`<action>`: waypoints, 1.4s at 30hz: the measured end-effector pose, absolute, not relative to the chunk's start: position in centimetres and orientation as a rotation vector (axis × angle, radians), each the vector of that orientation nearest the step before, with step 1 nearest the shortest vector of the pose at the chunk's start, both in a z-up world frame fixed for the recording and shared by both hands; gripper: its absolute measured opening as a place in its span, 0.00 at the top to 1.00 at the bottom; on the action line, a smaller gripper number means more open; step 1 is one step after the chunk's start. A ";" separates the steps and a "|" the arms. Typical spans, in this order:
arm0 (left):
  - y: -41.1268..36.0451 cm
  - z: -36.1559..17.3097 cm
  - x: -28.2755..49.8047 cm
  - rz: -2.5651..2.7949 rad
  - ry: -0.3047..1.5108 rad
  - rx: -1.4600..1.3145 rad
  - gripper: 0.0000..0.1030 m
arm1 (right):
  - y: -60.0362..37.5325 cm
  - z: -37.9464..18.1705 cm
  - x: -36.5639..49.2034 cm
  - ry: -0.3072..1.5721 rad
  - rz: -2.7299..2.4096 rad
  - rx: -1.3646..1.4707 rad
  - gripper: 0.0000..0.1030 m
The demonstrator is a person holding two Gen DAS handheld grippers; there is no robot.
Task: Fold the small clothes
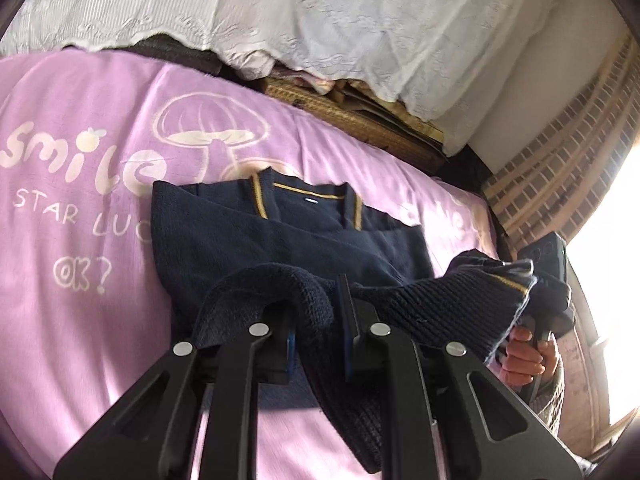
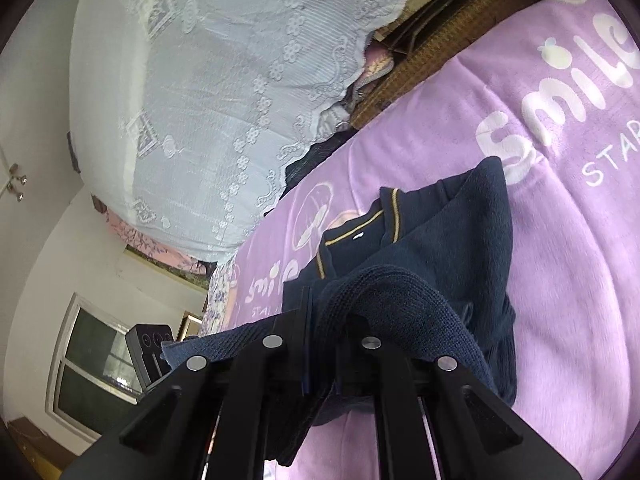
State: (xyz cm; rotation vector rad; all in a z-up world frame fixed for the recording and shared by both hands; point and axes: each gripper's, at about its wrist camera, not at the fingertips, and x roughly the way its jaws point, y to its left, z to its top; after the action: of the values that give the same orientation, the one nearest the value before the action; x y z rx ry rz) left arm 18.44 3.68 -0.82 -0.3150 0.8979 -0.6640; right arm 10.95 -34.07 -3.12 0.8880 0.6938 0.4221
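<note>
A navy knit sweater (image 1: 256, 236) with a yellow-striped V-neck collar lay partly folded on a purple blanket (image 1: 80, 320) printed with a white mushroom (image 1: 208, 132) and the word "smile", its collar end pointing toward a heap under a white lace cloth (image 1: 320, 20). The left claw (image 1: 320, 316) was clamped on the sweater's ribbed lower edge, knit bunched over one finger and draped down between the two, raised off the blanket. The same stretch of fabric ran across to the right claw (image 1: 548, 276), seen at the frame's edge with the person's right hand (image 1: 524, 356) wrapped round its grip. From the right wrist camera, the right claw (image 2: 328, 320) likewise pinched a fold of the dark knit, the fabric humped over its fingers while the sweater's body (image 2: 460, 240) rested on the blanket (image 2: 560, 280). The other handheld device (image 2: 148, 352) showed near a window (image 2: 92, 360) in the white wall.
</note>
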 end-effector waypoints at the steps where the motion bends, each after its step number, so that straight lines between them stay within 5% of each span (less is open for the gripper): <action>1: 3.8 -1.4 19.6 -0.652 0.910 -0.334 0.86 | -34.3 -3.5 11.5 0.696 0.411 0.900 0.91; 11: 4.6 -8.7 26.2 -0.569 1.007 -0.508 0.84 | -37.8 -11.6 16.8 0.755 0.329 1.115 0.90; 12: 4.8 -8.5 26.0 -0.579 1.002 -0.514 0.83 | -38.0 -11.5 16.7 0.749 0.348 1.125 0.84; 13: 5.0 -8.2 25.8 -0.592 0.993 -0.525 0.78 | -38.2 -11.1 16.4 0.740 0.361 1.130 0.61; 14: 5.2 -7.9 25.5 -0.600 0.980 -0.534 0.73 | -38.4 -10.6 15.9 0.721 0.358 1.126 0.48; 15: 5.6 -7.3 24.8 -0.603 0.955 -0.534 0.57 | -38.6 -9.9 15.3 0.696 0.354 1.120 0.40; 16: 5.8 -6.9 24.3 -0.596 0.934 -0.527 0.41 | -38.7 -9.4 14.9 0.689 0.343 1.103 0.39; 18: 6.5 -5.8 22.9 -0.595 0.887 -0.517 0.35 | -38.7 -8.1 13.9 0.688 0.341 1.052 0.39; 28: 3.5 -3.4 18.6 -0.782 0.822 -0.349 0.35 | -33.1 -4.6 10.9 0.738 0.429 0.757 0.47; 31: 1.2 -2.8 17.2 -0.866 0.806 -0.228 0.23 | -30.8 -4.2 11.2 0.799 0.547 0.680 0.46; 36: -2.7 -3.2 21.2 -0.718 0.856 -0.084 0.22 | -28.2 -6.0 15.9 0.897 0.582 0.621 0.44; 42: 0.9 -3.0 27.3 -0.380 0.892 -0.328 0.22 | -35.1 -5.6 18.1 0.585 0.255 0.874 0.42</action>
State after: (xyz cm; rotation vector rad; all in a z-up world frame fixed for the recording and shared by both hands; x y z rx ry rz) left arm 27.30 0.95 -2.95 -0.3278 0.8919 -0.3802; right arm 18.09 -35.07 -5.57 0.8740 0.5854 0.2552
